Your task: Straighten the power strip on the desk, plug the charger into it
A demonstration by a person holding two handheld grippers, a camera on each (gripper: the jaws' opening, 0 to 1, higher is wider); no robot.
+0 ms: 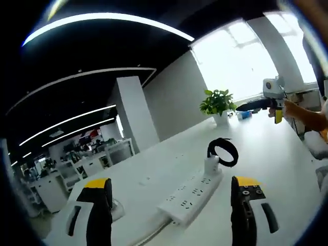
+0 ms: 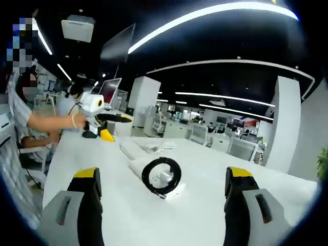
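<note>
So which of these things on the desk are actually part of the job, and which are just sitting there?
Part of the job:
power strip
charger with its coiled black cable, standing at the strip's far end
left gripper and right gripper, jaws apart

Just lying about:
potted plant
papers on the desk

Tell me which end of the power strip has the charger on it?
The far end of the power strip, toward the potted plant: the white charger stands there with its black coiled cable.

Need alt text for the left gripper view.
A white power strip lies on a white desk with a white charger and its coiled black cable at its far end. Open left gripper in front; potted plant behind.
</note>
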